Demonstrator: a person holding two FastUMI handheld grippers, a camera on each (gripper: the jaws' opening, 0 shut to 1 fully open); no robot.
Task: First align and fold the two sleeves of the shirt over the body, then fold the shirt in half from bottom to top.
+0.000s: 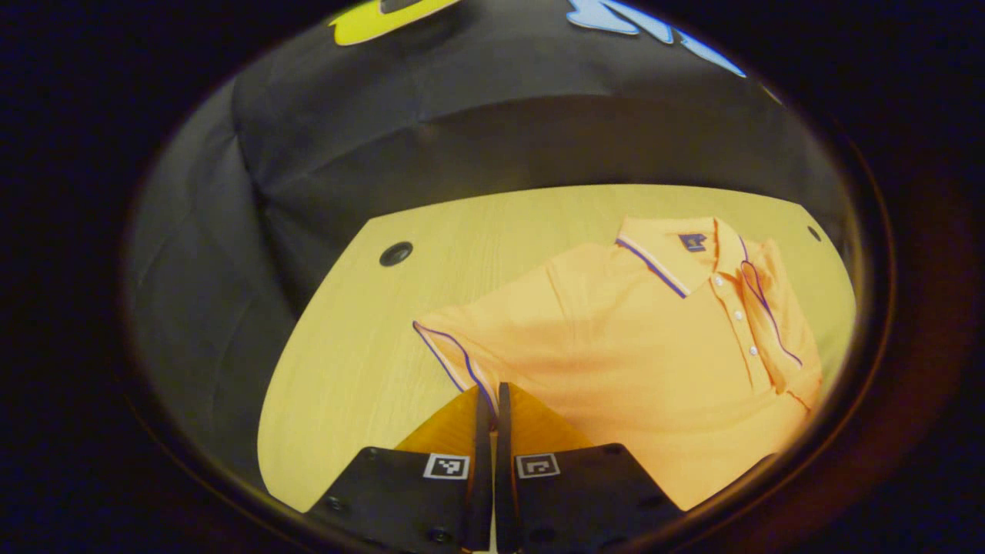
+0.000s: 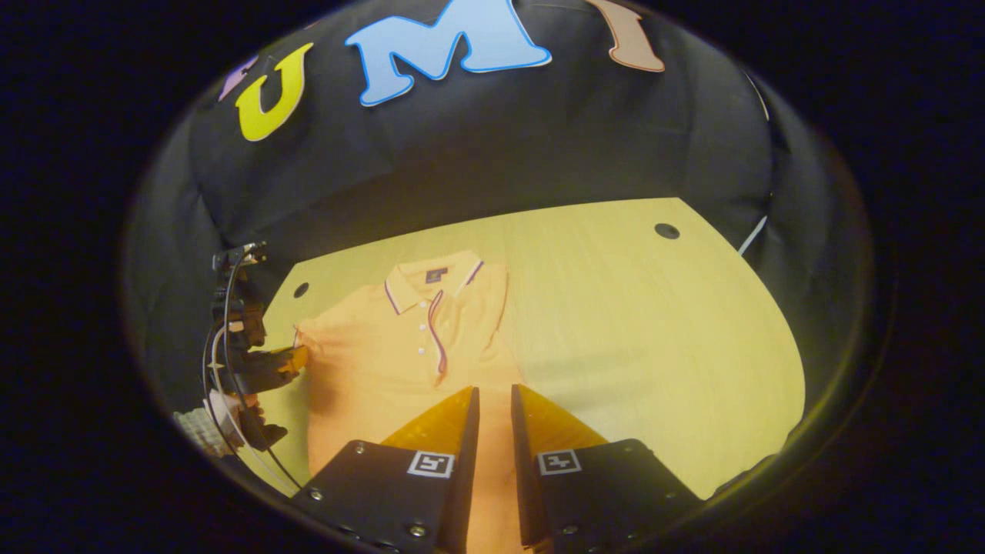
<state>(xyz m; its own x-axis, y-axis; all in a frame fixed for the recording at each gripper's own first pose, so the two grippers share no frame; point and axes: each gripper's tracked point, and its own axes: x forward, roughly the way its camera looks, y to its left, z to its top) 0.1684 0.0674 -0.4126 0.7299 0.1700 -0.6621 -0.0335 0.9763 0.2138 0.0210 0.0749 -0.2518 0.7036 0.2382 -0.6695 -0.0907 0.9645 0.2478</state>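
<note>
Left gripper view: the orange short-sleeved polo shirt of knit cotton with purple-and-white trim [image 1: 654, 362] is seen lying flat, front up, on the pale yellow wooden table [image 1: 346, 369], its collar towards the far table edge. The left gripper [image 1: 490, 396] is clamped on the trimmed cuff of the outspread sleeve [image 1: 454, 346], at the shirt's side. In the step judged to be in hand, the cuff should be lifted just clear and carried across the body, its edge kept parallel to the shirt's side (no dragging). In the right gripper view, the right gripper [image 2: 494, 400] is held with its fingers slightly apart above the shirt's lower body, gripping nothing. The other sleeve [image 1: 777, 308] appears already folded over the button placket [image 1: 737, 315].
</note>
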